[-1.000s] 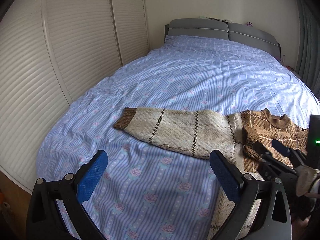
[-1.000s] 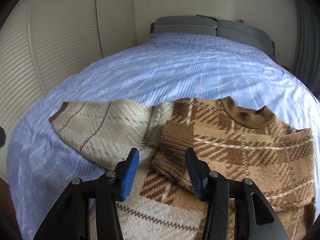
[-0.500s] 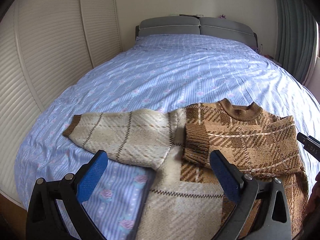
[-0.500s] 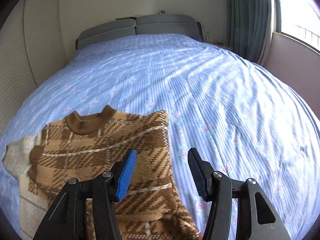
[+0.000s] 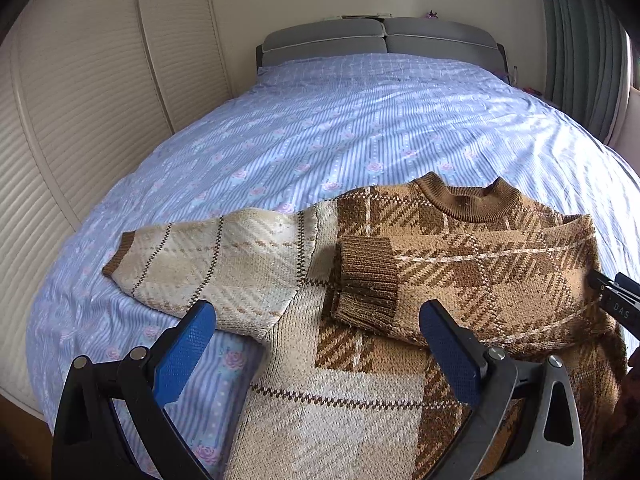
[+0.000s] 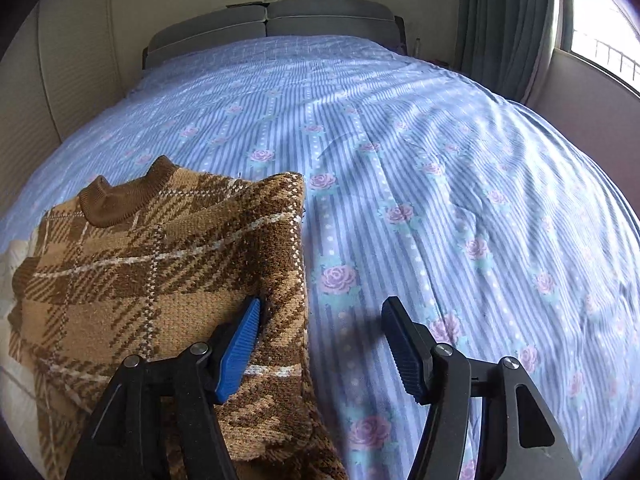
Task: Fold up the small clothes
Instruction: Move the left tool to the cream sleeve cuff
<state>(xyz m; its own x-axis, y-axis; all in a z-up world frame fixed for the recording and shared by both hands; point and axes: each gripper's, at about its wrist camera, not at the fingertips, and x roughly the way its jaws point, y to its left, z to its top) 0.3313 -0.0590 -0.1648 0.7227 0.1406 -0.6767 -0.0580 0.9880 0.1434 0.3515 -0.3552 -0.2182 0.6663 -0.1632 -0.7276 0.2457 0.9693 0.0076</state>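
Note:
A small knitted plaid sweater (image 5: 460, 248), brown on its right half and cream on its left, lies on the blue bed. Its brown sleeve (image 5: 372, 284) is folded across the chest; the cream sleeve (image 5: 208, 256) stretches out to the left. My left gripper (image 5: 316, 344) hovers open over the sweater's lower body, nothing between its blue pads. My right gripper (image 6: 320, 344) stands over the sweater's right edge (image 6: 296, 264). Its jaws are opening, the left pad (image 6: 240, 344) above the knit, the right pad over bare sheet. The right gripper's tip (image 5: 612, 292) shows at the left wrist view's right edge.
The bed (image 6: 440, 152) wears a blue striped sheet with pink roses and has a grey headboard (image 5: 380, 40). Cream slatted wardrobe doors (image 5: 80, 100) run along the left side. Green curtains (image 6: 504, 20) and a window are at the right.
My right gripper let go of the brown cuff, swung right to the sweater's right edge and widened. My left gripper moved right, from the cream sleeve to over the sweater's body.

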